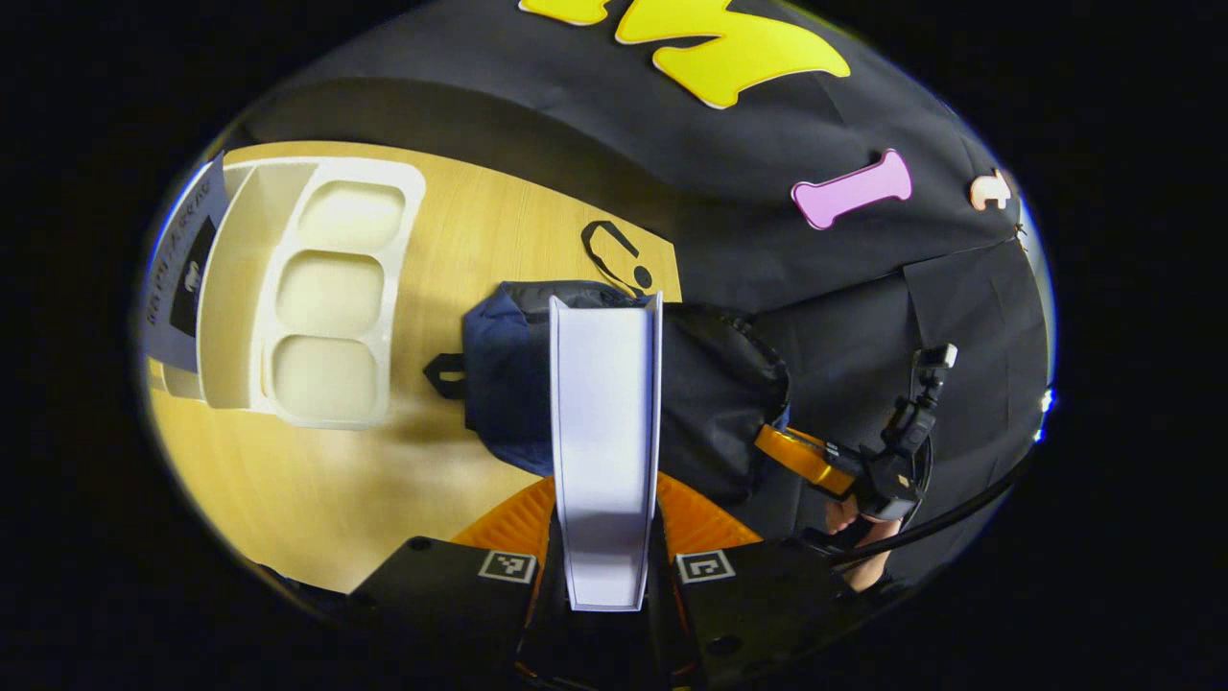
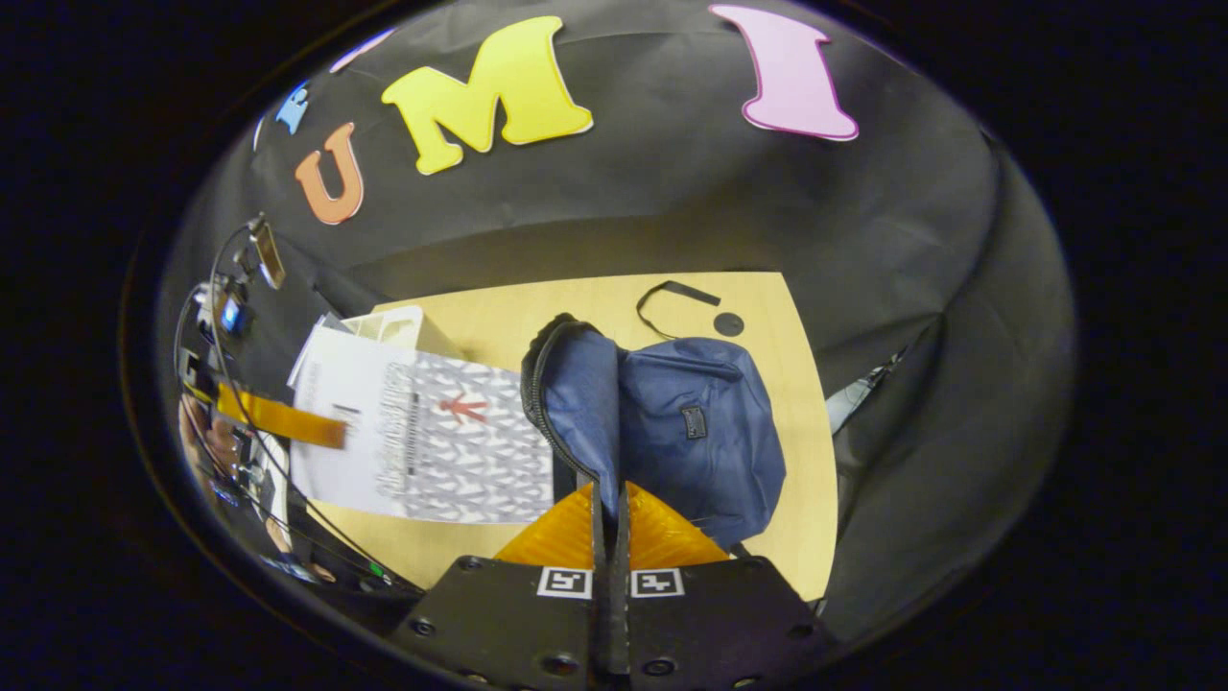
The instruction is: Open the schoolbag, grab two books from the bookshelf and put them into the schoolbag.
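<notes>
Over on the left of the tabletop the white bookshelf lies with its cut-out side panel facing up, and one more book leans against its far edge. Moving right, the left claw is clamped on a white book, both fingers pressing its covers, so the page edges point forward at the schoolbag. In the right gripper view that same book shows its patterned cover and hangs just beside the schoolbag's unzipped mouth, carried by the left claw at its outer edge.

Further right, the right claw is closed on the flap of the bag, pinching the fabric by the zipper and holding the mouth up and open. In the left gripper view it appears far off as the right claw, gripping the dark bag's side.

To my eye the step in hand is slipping this book inside. It would go best if the right claw keeps the flap lifted and taut, while the left lines the book's edge up with the opening, parallel to the zipper, and slides it in before letting go, so no corner snags the soft rim.
</notes>
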`<state>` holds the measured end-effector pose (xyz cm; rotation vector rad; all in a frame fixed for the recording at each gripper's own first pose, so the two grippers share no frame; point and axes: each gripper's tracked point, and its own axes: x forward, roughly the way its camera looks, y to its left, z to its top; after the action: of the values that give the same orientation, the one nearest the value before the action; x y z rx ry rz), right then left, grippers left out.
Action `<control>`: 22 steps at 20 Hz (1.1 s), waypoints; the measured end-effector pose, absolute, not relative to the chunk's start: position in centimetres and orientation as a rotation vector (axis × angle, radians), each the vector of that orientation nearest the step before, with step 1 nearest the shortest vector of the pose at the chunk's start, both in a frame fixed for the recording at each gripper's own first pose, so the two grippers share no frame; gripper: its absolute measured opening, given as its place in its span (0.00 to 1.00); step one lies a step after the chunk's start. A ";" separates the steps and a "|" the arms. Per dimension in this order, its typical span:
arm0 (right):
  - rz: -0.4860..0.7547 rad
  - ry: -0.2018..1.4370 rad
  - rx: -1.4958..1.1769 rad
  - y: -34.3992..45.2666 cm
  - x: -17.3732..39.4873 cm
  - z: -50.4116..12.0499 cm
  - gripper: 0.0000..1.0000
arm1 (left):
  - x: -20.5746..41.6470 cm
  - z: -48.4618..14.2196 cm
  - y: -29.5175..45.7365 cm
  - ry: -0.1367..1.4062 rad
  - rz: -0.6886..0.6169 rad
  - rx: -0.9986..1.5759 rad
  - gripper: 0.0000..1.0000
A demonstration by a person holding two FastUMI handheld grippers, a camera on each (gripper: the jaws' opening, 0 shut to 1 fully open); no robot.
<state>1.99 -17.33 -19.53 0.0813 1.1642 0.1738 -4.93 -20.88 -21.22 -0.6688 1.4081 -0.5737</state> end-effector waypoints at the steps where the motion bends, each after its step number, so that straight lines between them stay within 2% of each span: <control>1: 0.173 1.162 0.084 -17.4 2.1 -19.3 0.00 | -5.0 -22.4 -21.7 1.409 -0.571 -0.674 0.39; 5: 0.182 1.145 0.083 -17.2 2.4 -18.0 0.00 | -4.8 -27.2 -25.0 1.394 -0.580 -0.686 0.39; 7: 0.182 1.137 0.077 -17.2 2.6 -17.3 0.02 | -4.9 -28.1 -26.8 1.409 -0.590 -0.759 0.39; 11: 0.172 1.127 0.060 -17.7 2.9 -16.2 0.00 | -4.6 -30.1 -29.7 1.408 -0.614 -0.834 0.39; 21: 0.147 1.129 0.073 -18.4 3.2 -16.2 0.00 | -3.9 -35.5 -35.2 1.407 -0.685 -0.929 0.39; 22: 0.148 1.130 0.077 -18.3 3.2 -16.3 0.00 | -3.8 -35.9 -35.3 1.417 -0.687 -0.947 0.46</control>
<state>3.20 -18.27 -16.29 0.0769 1.1298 0.1482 -3.84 -35.28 -35.85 -0.9469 1.4174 -0.6870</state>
